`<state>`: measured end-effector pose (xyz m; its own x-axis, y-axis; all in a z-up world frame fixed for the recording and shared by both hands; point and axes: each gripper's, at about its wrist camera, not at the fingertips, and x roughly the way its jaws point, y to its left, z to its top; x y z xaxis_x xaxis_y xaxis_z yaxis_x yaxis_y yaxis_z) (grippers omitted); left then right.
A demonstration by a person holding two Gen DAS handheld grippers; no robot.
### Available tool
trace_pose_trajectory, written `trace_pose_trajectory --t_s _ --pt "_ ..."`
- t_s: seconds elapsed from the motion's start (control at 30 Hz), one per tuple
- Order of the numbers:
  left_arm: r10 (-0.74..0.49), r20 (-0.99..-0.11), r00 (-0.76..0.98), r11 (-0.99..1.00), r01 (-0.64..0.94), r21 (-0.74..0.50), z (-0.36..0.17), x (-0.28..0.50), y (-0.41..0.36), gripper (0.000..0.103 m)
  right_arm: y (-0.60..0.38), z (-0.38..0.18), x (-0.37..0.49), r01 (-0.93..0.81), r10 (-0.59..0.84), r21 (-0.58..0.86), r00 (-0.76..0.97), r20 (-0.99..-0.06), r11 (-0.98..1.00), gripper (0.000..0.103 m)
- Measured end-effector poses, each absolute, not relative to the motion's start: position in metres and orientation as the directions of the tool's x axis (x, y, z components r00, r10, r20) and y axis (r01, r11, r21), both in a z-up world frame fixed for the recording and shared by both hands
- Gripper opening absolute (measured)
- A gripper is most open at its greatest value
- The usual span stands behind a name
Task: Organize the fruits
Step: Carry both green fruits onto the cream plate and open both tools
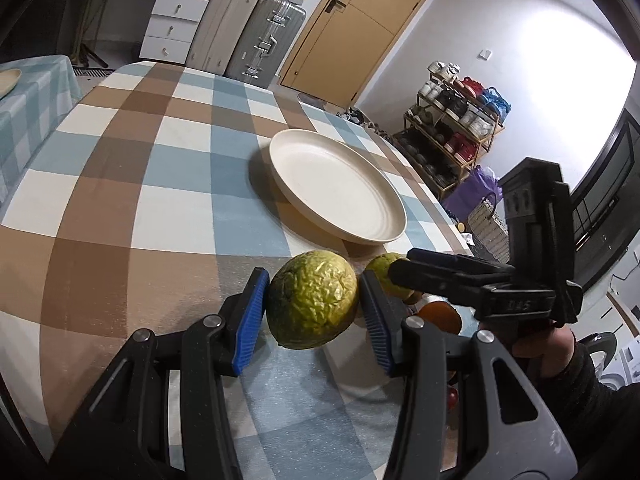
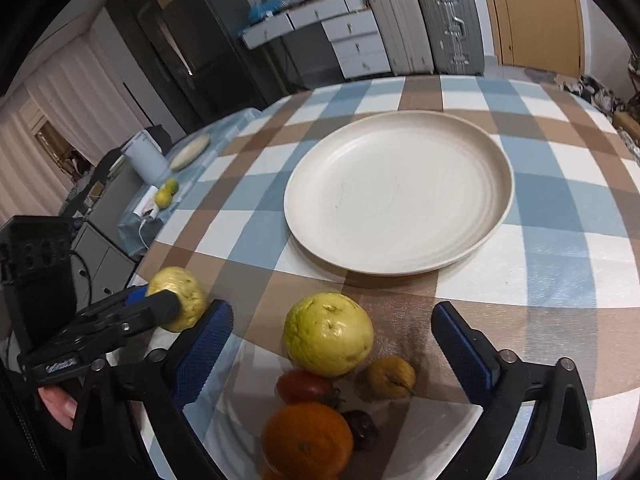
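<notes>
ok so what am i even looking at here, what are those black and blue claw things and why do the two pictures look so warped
These are two hand-held grippers, each worked by a person, not a robot arm. Each carries a fisheye camera looking along its fingers, which bends the view.

One picture is from the left gripper: its blue pads clamp a bumpy yellow-green fruit, lifted off the table. The other gripper shows at its right edge.

The other picture is from the right gripper, open and empty, above a smooth yellow-green fruit, a small yellow fruit, a red tomato, an orange and a small dark fruit.

Behind them on the checked tablecloth sits an empty round cream plate.
</notes>
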<state>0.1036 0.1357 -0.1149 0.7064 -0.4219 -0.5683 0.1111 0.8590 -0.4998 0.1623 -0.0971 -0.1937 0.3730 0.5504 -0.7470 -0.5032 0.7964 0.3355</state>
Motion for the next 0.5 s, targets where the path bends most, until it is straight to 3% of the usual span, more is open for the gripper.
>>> trace_pose_trajectory --t_s 0.07,0.2,0.27,0.4,0.5 --pt "-0.424 -0.567 0.706 0.857 0.109 -0.504 -0.116 0.103 0.139 0.044 -0.090 -0.196 0.164 -0.503 0.519 0.304 0.368 -0.771 0.809 0.098" --pt "-0.420 -0.565 0.710 0.857 0.106 -0.504 -0.116 0.101 0.144 0.044 -0.085 -0.203 0.168 -0.494 0.495 0.295 0.344 -0.798 0.818 0.078" --pt "-0.419 -0.566 0.710 0.857 0.104 -0.504 -0.117 0.100 0.143 0.044 -0.085 -0.205 0.168 -0.487 0.483 0.287 0.343 -0.806 0.825 0.078" --pt "-0.414 -0.567 0.712 0.857 0.094 -0.507 -0.119 0.099 0.147 0.044 -0.083 -0.210 0.167 -0.494 0.477 0.286 0.319 -0.819 0.821 0.054" --pt "-0.413 -0.567 0.713 0.856 0.091 -0.509 -0.119 0.098 0.146 0.044 -0.081 -0.212 0.167 -0.497 0.477 0.288 0.308 -0.823 0.819 0.052"
